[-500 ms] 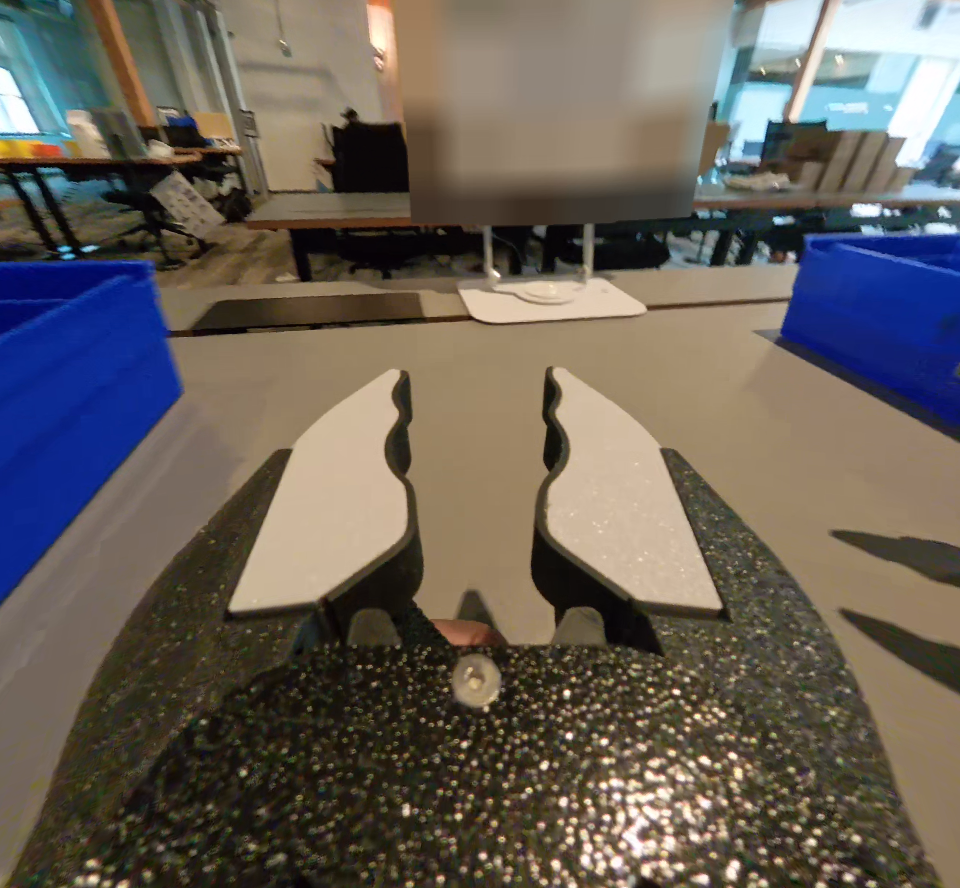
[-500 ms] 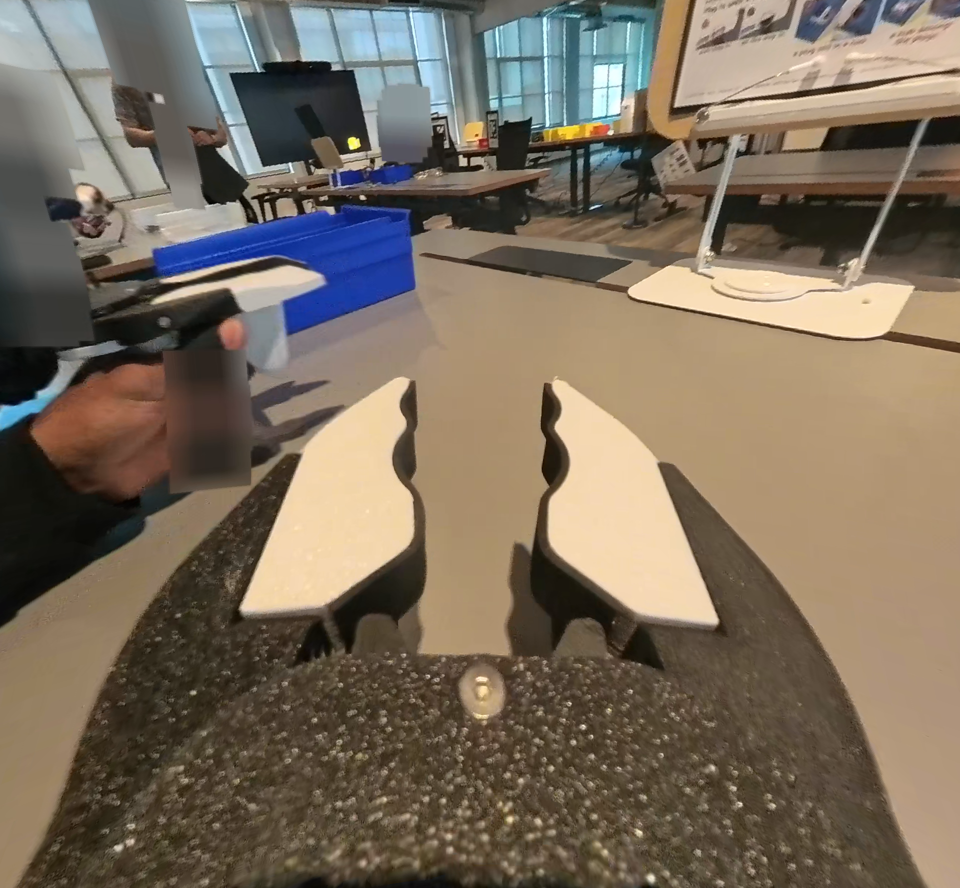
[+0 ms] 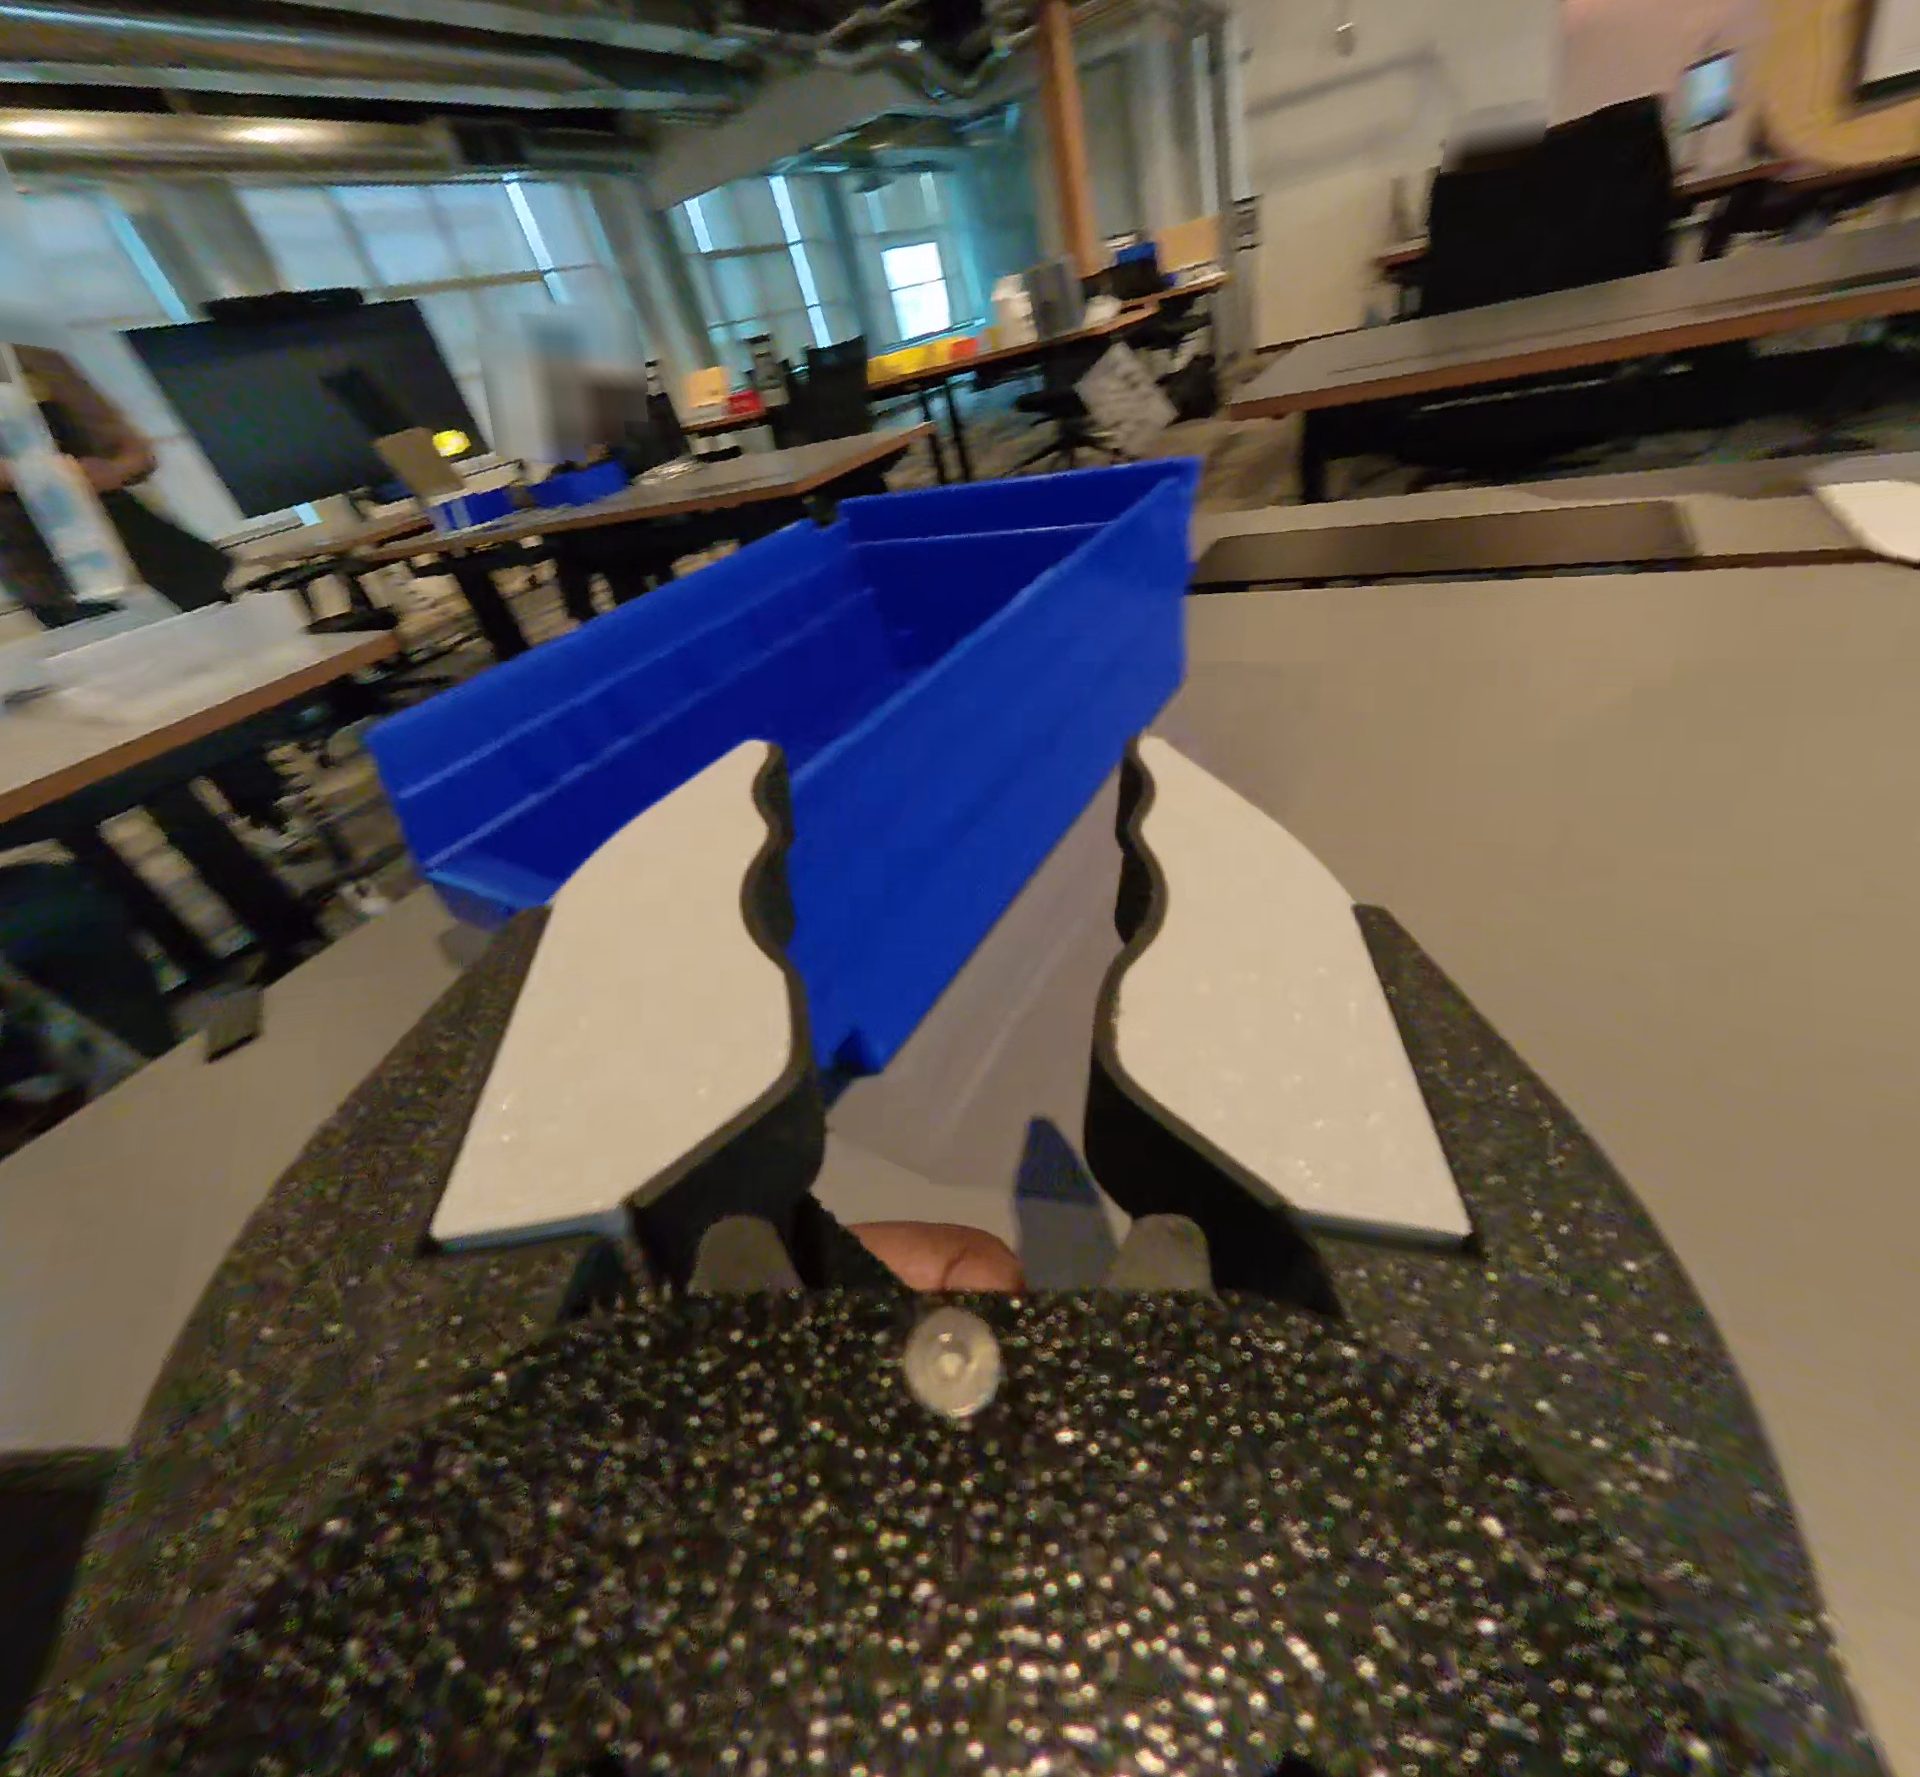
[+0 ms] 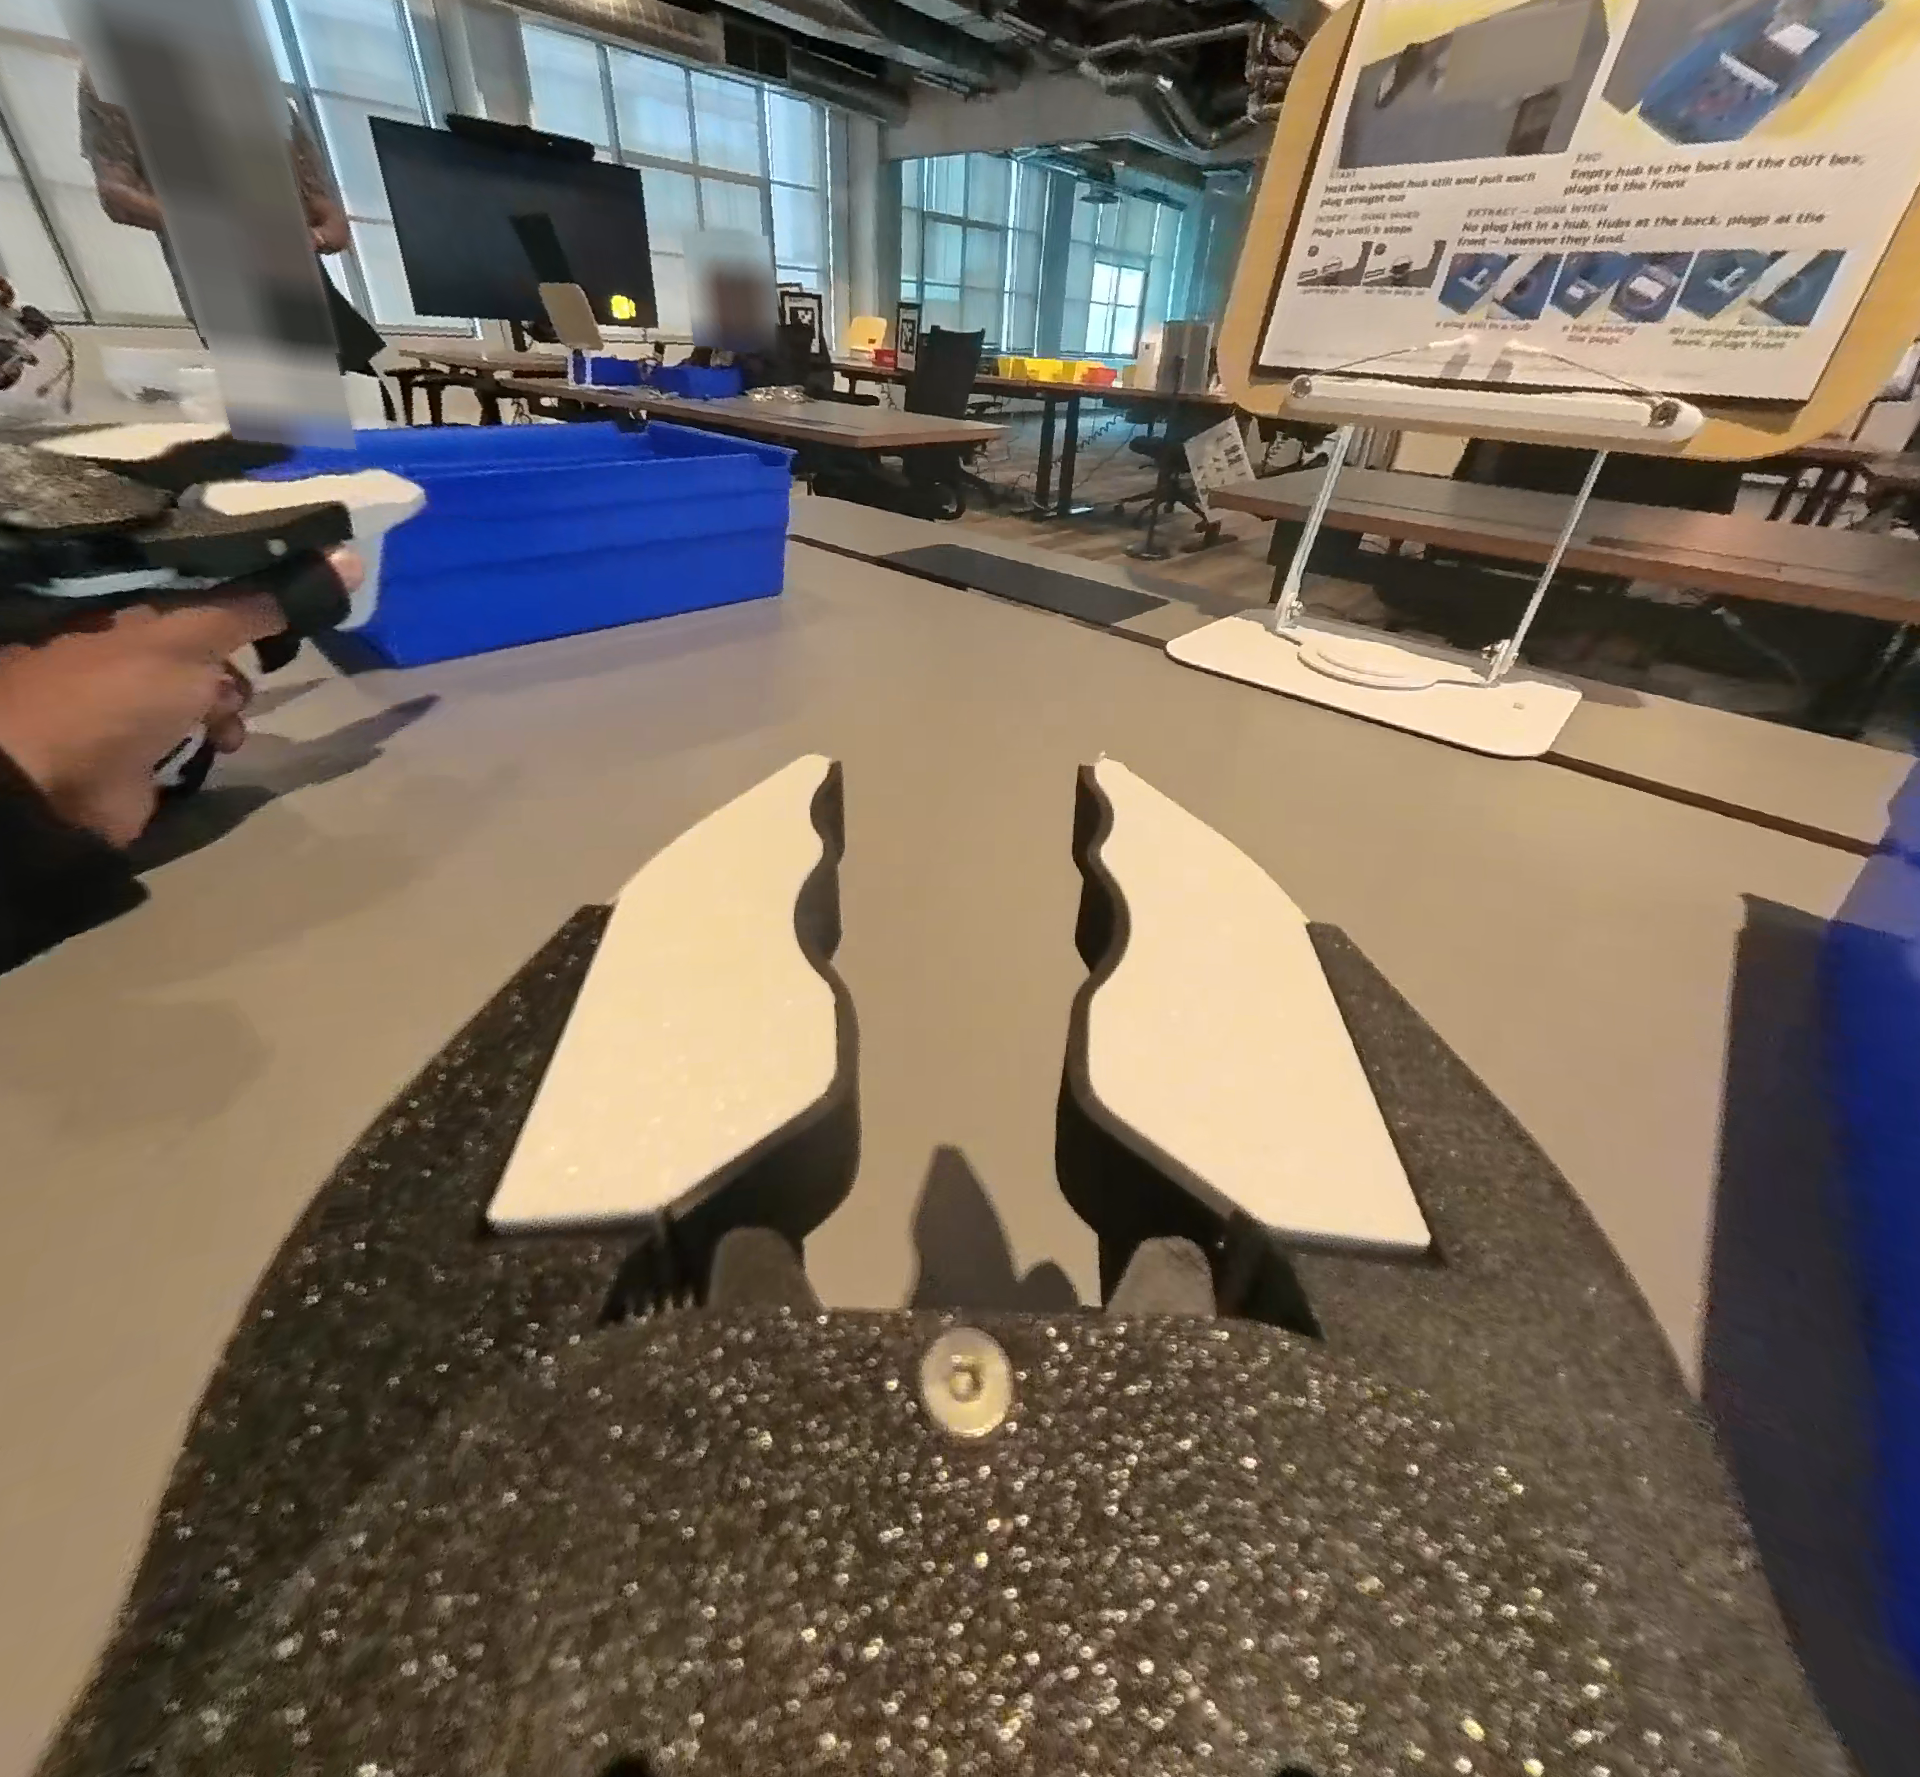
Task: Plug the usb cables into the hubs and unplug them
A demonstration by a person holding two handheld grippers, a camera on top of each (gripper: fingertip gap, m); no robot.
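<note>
Left gripper (image 3: 951, 761) now swung toward blue bin (image 3: 831, 688), both grippers' fingers apart, empty.

Printed matter appears in the right wrist view only. An instruction sheet (image 4: 1621, 158) with text blocks and small photos is mounted on a tan board (image 4: 1262, 293), which rests on a white stand (image 4: 1371, 678) at the far right edge of the bench (image 4: 935, 719). Its wording is not reproduced here. Two small black-and-white marker cards (image 4: 802, 311) stand on a distant desk behind the bench. The left wrist view is motion-blurred; no writing is legible there.
</note>
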